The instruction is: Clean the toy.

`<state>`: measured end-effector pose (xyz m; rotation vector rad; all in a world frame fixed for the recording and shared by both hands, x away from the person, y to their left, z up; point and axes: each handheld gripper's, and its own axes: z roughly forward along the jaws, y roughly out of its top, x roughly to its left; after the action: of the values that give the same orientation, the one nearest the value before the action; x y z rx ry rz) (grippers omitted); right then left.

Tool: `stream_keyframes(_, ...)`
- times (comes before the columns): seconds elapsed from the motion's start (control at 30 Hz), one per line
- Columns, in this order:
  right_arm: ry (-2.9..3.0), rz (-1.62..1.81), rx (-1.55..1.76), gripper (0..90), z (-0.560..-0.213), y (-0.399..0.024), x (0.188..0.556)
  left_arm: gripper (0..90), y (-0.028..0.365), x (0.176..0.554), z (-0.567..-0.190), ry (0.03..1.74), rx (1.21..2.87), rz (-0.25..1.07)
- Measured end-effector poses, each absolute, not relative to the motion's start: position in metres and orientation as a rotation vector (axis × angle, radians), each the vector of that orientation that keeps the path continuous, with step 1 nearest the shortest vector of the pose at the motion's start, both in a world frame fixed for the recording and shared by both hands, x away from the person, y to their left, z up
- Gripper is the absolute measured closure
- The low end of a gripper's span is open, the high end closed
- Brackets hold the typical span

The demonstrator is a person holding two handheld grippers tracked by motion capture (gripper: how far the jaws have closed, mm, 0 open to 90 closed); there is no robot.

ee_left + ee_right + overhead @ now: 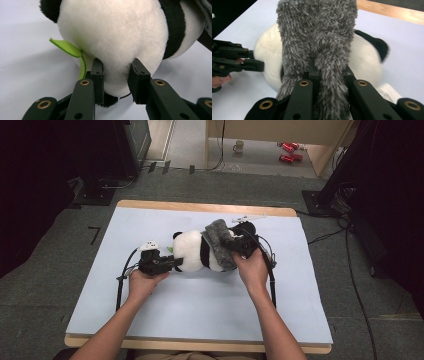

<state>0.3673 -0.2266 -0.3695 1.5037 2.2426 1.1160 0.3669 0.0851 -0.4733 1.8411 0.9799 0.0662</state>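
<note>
plush panda (192,251) lies mid tabletop (150,310). l claw (176,262) clenched on its head at 9 o'clock; r claw (235,245) pinching grey fuzzy scarf (220,244) at 3. keep head pinned, drape scarf snug round neck, w/o tugging panda.

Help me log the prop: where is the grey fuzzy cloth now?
In the high view the grey fuzzy cloth drapes over the panda plush at mid-table, pinched by the right gripper.

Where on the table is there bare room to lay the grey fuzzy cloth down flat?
The table is bare along its near edge between the forearms, across the left part beyond the left gripper, and along the right edge. The middle is crowded: panda plush, grey cloth, right gripper and cables.
</note>
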Motion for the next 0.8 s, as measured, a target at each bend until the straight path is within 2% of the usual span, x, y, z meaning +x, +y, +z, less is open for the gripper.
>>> stream_keyframes(0.6, 2.09, 1.144, 1.686, 79.1, -0.393, -0.305, 0.356, 69.3, 0.087, 0.368, -0.476, 0.967, 1.872, 0.07)
stream_keyframes(0.8, 2.015, 1.223, 1.711, 79.0, -0.383, -0.331, 0.357, 69.5, 0.086, 0.366, -0.475, 0.966, 1.882, 0.079)
